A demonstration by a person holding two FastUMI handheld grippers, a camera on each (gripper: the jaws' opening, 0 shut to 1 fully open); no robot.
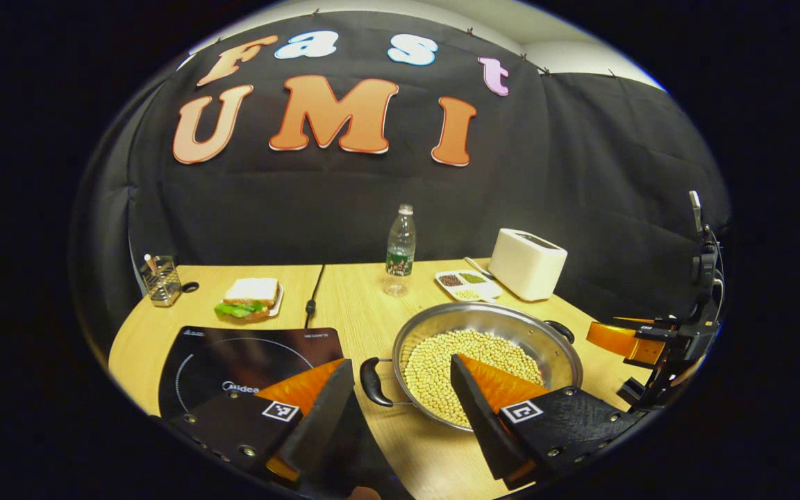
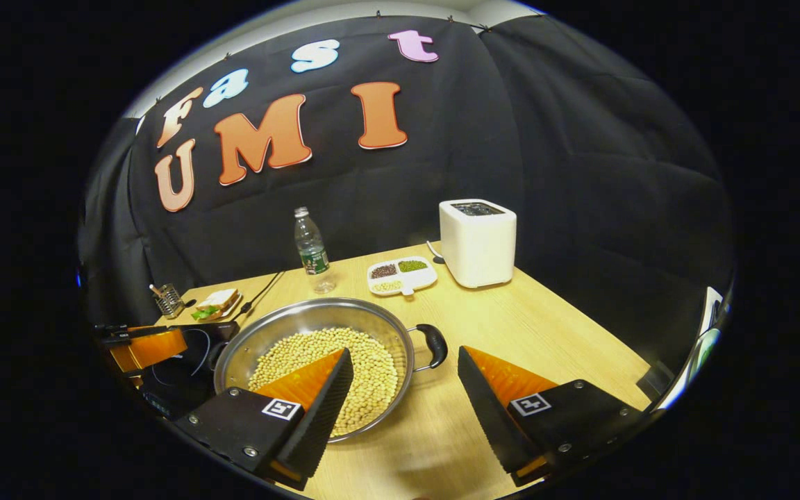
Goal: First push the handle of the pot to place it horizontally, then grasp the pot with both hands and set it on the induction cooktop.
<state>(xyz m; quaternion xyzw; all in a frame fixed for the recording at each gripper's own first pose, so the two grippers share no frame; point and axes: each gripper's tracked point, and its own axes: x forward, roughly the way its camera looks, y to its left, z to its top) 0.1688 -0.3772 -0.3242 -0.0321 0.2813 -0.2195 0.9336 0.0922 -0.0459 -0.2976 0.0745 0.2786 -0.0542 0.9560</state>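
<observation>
A steel pot (image 1: 504,321) full of pale beans (image 1: 442,361) sits on the wooden table, just right of the black induction cooktop (image 1: 233,357). Its two black handles lie left (image 1: 371,382) and right (image 1: 560,330). My left gripper (image 1: 400,362) is open, with the left handle low between its fingers and untouched. In the right gripper view the pot (image 2: 303,316) lies ahead to the left. My right gripper (image 2: 405,353) is open astride the right handle (image 2: 433,345). The left gripper (image 2: 143,347) partly hides the cooktop (image 2: 188,361). The right gripper (image 1: 639,340) also shows at the far right.
At the back stand a water bottle (image 1: 401,246), a white toaster (image 1: 526,262) and a divided dish of beans (image 1: 466,283). A sandwich on a plate (image 1: 251,298) and a utensil holder (image 1: 161,280) sit back left. A black cable (image 1: 313,292) runs to the cooktop.
</observation>
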